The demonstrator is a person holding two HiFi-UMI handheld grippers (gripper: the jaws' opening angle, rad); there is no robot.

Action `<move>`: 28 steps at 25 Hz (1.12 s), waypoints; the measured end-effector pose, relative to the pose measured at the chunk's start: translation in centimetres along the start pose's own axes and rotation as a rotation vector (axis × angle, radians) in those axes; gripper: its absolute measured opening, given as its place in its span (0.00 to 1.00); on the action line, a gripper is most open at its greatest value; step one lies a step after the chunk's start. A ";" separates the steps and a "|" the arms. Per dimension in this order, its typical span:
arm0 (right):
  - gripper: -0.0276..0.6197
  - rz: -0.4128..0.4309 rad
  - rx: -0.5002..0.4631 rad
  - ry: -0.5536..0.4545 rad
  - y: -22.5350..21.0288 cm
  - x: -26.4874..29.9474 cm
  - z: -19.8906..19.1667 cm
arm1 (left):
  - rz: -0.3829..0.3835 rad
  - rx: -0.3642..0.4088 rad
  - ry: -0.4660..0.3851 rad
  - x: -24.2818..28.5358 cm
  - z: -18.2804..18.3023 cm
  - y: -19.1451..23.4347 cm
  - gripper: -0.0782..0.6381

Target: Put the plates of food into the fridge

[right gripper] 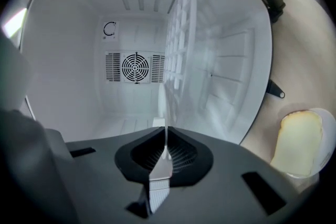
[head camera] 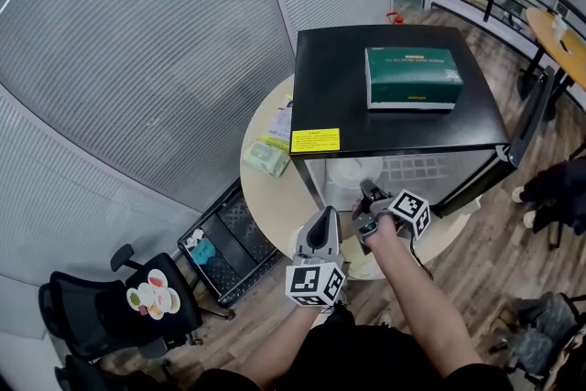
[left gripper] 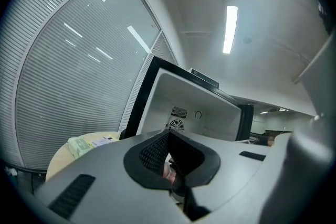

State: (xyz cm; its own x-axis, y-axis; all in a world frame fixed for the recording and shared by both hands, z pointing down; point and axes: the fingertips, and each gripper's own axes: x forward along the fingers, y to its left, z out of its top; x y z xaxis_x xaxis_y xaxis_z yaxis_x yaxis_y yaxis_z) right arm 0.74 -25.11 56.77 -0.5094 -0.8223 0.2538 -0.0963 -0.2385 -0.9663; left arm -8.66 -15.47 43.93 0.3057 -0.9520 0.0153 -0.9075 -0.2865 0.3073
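Note:
A black mini fridge (head camera: 330, 96) stands open on the round table (head camera: 279, 197), its white inside (right gripper: 68, 60) facing me. My right gripper (head camera: 369, 194) reaches into the opening and is shut on the rim of a thin white plate (right gripper: 163, 107), seen edge-on beside the wire shelf (right gripper: 181, 44). From the head view that plate (head camera: 352, 171) shows pale just inside the opening. A second plate with a pale slice of food (right gripper: 299, 145) rests on the table outside the fridge. My left gripper (head camera: 322, 220) hangs in front of the fridge (left gripper: 199, 97), jaws together with nothing between them.
A green box (head camera: 413, 78) lies on the fridge top. The fridge door (head camera: 536, 119) swings out to the right. Green packets (head camera: 265, 158) lie on the table's left side. A black wire cart (head camera: 229, 243) and an office chair (head camera: 119, 307) stand on the floor to the left.

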 end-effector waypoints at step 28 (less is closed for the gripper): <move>0.06 0.053 -0.951 -0.037 3.1 -14.4 -1.1 | -0.001 0.019 -0.008 -4.8 -1.4 -4.9 0.11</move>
State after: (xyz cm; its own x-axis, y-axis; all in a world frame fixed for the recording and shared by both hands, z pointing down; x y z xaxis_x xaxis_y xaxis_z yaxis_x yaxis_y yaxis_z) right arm 6.84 -13.46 50.09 -0.5071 -0.8398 0.1939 -0.7374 0.3063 -0.6021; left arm -5.33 -9.35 43.67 0.3044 -0.9525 0.0072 -0.9126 -0.2894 0.2888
